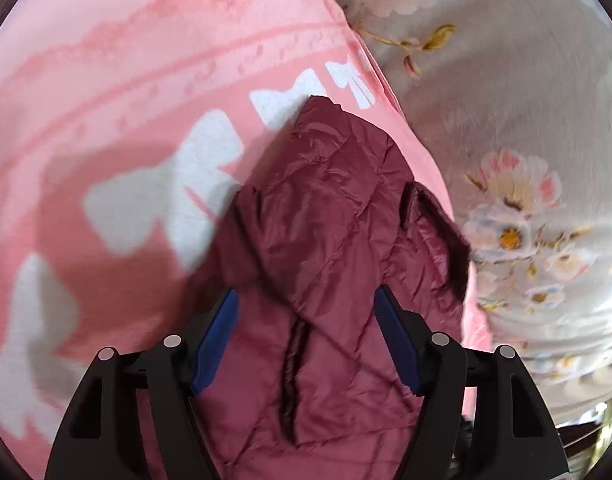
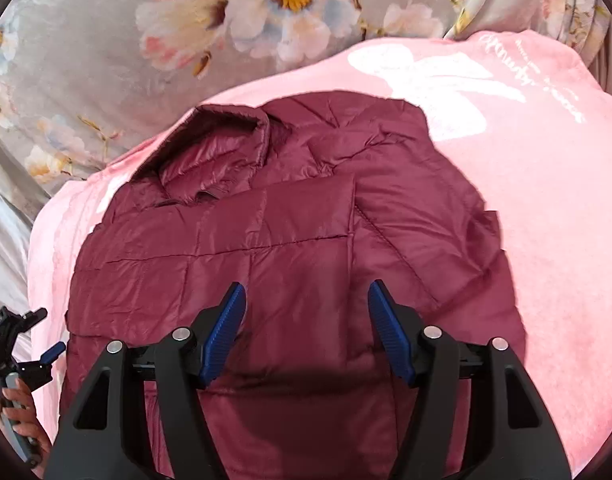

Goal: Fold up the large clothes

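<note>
left claw (image 1: pixel 306 334) wide open, nothing gripped, maroon quilted jacket (image 1: pixel 330 248) bunched between and below its blue pads. right claw (image 2: pixel 306 330) also wide open, empty, over the jacket's back panel. jacket lies on pink blanket (image 2: pixel 546 240); collar at 11 o'clock. floral bedsheet (image 2: pixel 86 60) from 9 to 12.
</note>
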`<state>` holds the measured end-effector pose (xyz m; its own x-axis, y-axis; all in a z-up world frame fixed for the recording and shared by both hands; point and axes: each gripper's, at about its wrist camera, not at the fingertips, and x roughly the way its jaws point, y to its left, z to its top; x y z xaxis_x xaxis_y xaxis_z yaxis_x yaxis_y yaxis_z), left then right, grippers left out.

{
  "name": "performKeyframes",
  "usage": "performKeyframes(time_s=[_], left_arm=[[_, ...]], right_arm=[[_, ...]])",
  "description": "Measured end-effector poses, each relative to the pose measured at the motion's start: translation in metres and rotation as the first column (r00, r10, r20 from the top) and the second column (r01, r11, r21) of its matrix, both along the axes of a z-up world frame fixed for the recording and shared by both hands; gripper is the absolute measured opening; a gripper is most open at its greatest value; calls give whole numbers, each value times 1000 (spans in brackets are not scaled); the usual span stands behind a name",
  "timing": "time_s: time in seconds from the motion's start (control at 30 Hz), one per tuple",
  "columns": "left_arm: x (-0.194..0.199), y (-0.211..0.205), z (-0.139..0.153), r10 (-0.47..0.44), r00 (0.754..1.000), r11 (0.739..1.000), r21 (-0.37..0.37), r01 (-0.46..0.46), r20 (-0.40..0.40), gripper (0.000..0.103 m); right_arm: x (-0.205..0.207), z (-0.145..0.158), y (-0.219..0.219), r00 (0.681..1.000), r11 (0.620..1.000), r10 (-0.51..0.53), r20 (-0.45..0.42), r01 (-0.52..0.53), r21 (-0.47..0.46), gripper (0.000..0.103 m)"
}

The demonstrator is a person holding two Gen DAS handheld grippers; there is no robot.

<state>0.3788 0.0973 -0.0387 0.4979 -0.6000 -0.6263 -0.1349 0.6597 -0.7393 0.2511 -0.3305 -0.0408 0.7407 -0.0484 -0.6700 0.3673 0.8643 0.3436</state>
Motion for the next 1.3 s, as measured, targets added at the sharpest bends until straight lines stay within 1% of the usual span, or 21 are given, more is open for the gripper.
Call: performKeyframes(time_s=[0.03, 0.07, 0.1, 0.13, 0.2, 0.27, 0.3, 0.33, 0.37, 0.4, 0.47, 0.5, 0.67, 0.87, 0.97, 1.03, 1.1, 1.17, 1.2, 1.23, 1.3], left_arm=[[4, 0, -4, 5, 1000, 1000, -29, -6, -12, 67], [7, -1, -6, 10, 1000, 999, -47, -11, -18, 67], [11, -2, -8, 15, 999, 998, -63, -17, -29, 66], [15, -4, -10, 18, 999, 997, -71, -21, -38, 65], [24, -8, -14, 13, 998, 996, -87, -18, -56, 64], [31, -9, -17, 19, 997, 997, -79, -24, -68, 54], [35, -10, -17, 24, 997, 998, -59, -28, -73, 42], [37, -9, -18, 29, 997, 999, -38, -32, -76, 25], [39, -9, -17, 32, 997, 999, -5, -33, -76, 17], [39, -9, -16, 33, 997, 999, 38, -31, -70, 3], [33, -9, -14, 32, 998, 995, 95, -27, -51, 2], [30, -9, -13, 25, 999, 993, 113, -21, -40, 1], [12, -20, -9, -21, 999, 954, 299, 10, 32, 0], [12, -31, -16, -58, 997, 914, 404, 31, 55, 1], [9, -38, -15, -72, 994, 886, 462, 26, 83, 2], [5, -40, -9, -72, 994, 867, 499, 18, 88, 9], [-5, -40, 4, -73, 991, 838, 545, 0, 112, 13], [-19, -39, 24, -88, 983, 802, 597, -26, 160, 26], [-25, -39, 32, -95, 978, 789, 613, -39, 184, 40], [-31, -41, 43, -104, 971, 779, 624, -56, 217, 48], [-38, -50, 64, -134, 954, 769, 635, -71, 268, 48]], right_arm=[[3, 0, 0, 1000, 1000, 6, -2, -6, 5, 53], [6, 0, 1, 1000, 1000, 18, -7, -18, 8, 40], [10, 4, 4, 999, 999, 38, -9, -38, 1, 19], [11, 9, 5, 999, 999, 50, -1, -50, -3, 10], [7, 26, 6, 996, 997, 73, 56, -73, -7, 7], [-2, 52, 8, 988, 995, 95, 124, -92, -26, 5], [-6, 61, 8, 984, 995, 103, 146, -99, -32, 4], [-10, 70, 8, 980, 994, 109, 163, -103, -47, 4], [-15, 77, 8, 979, 992, 114, 171, -104, -65, 4], [-20, 80, 9, 979, 991, 119, 164, -106, -85, 4], [-22, 73, 11, 986, 987, 119, 117, -105, -121, 4], [-19, 61, 15, 992, 980, 107, 60, -95, -178, 4], [-3, 4, 18, 989, 966, 82, -119, -108, -233, 4], [-2, -22, 34, 988, 937, 68, -136, -110, -331, 4], [-3, -20, 33, 989, 939, 73, -129, -111, -325, 5], [-8, -14, 28, 990, 947, 70, -124, -105, -303, 11], [-21, 4, 21, 996, 951, 30, -78, -52, -303, 33], [-34, 26, 17, 1000, 955, 14, -11, -16, -296, 43], [-37, 35, 18, 1000, 957, 19, 15, -14, -290, 44], [-39, 45, 21, 998, 959, 35, 44, -21, -282, 44], [-36, 60, 29, 994, 964, 76, 81, -52, -262, 43]])
